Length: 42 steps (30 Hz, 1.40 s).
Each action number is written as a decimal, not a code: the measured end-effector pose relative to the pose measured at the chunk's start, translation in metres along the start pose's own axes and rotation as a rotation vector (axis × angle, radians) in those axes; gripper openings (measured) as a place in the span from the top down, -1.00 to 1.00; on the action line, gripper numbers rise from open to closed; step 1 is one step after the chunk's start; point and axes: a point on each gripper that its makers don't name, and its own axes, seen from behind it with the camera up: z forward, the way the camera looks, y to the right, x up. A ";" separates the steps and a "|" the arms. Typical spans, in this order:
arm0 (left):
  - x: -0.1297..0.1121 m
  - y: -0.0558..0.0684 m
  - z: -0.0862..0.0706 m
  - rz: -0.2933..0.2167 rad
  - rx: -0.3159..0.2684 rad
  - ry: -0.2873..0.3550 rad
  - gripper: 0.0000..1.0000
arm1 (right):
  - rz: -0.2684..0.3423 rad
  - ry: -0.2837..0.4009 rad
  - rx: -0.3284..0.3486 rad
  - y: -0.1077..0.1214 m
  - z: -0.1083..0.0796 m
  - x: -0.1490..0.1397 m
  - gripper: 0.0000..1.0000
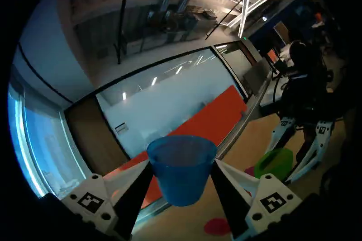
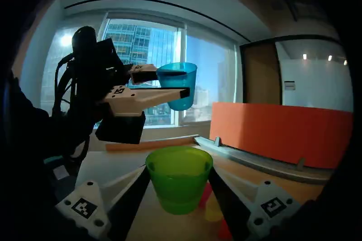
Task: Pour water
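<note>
My left gripper point(image 1: 182, 171) has white fingers point(image 1: 121, 181) faced with black pads. Each finger carries a square black-and-white marker point(image 1: 90, 201) and dark screws point(image 1: 106, 216). My right gripper point(image 2: 178, 175) is built the same. In the right gripper view, the left one's body is a black housing point(image 2: 120, 128) with black cables point(image 2: 61, 76) looping behind.

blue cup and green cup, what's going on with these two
A person is working two handheld grippers. The left gripper has its fingers closed on a blue cup, held high and about upright. The right gripper grips a green cup lower down, just over the table. No water is visibly pouring yet.
</note>
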 end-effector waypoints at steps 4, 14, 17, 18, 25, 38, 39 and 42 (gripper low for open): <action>-0.004 -0.005 -0.001 -0.128 -0.001 0.000 -0.66 | 0.001 0.005 -0.007 0.001 -0.003 0.003 -0.79; -0.007 -0.015 -0.006 -0.340 -0.021 0.021 -0.66 | 0.003 0.014 -0.015 0.001 -0.007 0.009 -0.79; -0.009 -0.014 -0.008 -0.345 -0.022 0.017 -0.66 | 0.001 0.012 -0.020 0.001 -0.007 0.009 -0.79; -0.011 -0.013 -0.008 -0.347 -0.022 0.014 -0.66 | 0.000 0.011 -0.022 0.001 -0.007 0.009 -0.79; -0.023 -0.005 -0.013 -0.385 -0.046 -0.007 -0.66 | 0.003 -0.003 -0.031 0.003 -0.010 0.008 -0.79; -0.064 0.015 -0.028 -0.426 -0.092 -0.076 -0.66 | 0.002 -0.038 -0.103 0.026 -0.037 0.005 -0.79; -0.066 0.018 -0.029 -0.429 -0.095 -0.080 -0.66 | 0.004 -0.041 -0.109 0.029 -0.040 0.004 -0.79; -0.075 0.026 -0.031 -0.441 -0.107 -0.095 -0.66 | 0.008 -0.046 -0.125 0.034 -0.047 0.003 -0.79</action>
